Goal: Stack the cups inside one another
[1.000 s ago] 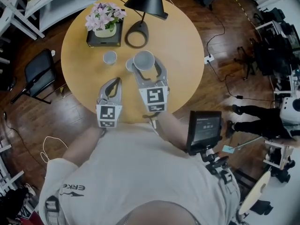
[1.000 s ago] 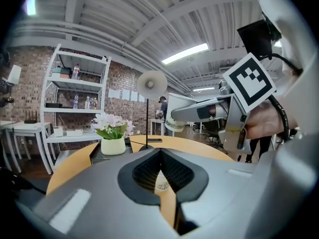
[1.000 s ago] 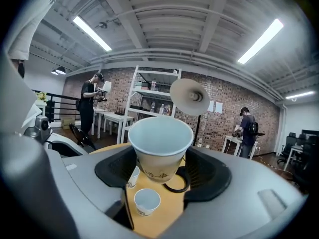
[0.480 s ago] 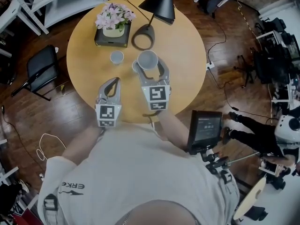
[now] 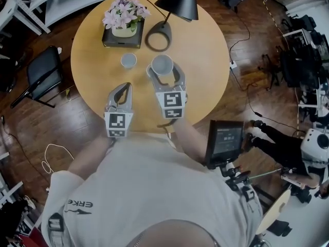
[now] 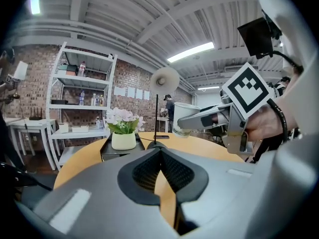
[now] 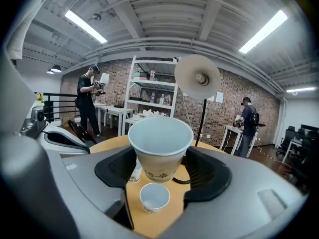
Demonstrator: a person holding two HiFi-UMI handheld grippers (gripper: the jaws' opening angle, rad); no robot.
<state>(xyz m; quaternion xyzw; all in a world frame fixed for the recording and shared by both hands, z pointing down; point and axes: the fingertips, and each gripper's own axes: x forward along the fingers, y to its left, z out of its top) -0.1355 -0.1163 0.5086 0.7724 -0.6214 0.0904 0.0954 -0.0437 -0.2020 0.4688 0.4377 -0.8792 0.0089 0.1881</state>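
My right gripper (image 5: 163, 70) is shut on a white paper cup (image 5: 162, 64), held upright above the round wooden table (image 5: 205, 60). In the right gripper view this held cup (image 7: 160, 148) hangs between the jaws, over a smaller empty cup (image 7: 154, 197) standing on the table. Another cup (image 7: 133, 173) shows partly behind the left jaw. In the head view one small cup (image 5: 128, 60) stands left of the held one, and a second (image 5: 149, 72) peeks out under its left side. My left gripper (image 5: 123, 89) is shut and empty, nearer the table's front edge.
A pot of pink flowers (image 5: 123, 22) sits on a black tray at the back of the table. A black lamp (image 5: 180, 1) with a ring base (image 5: 158, 37) stands beside it. A black chair (image 5: 38, 76) is on the floor at left.
The right gripper has carried its cup slightly left and down, so it now covers more of the small cup beneath. The left gripper has drifted only a little.
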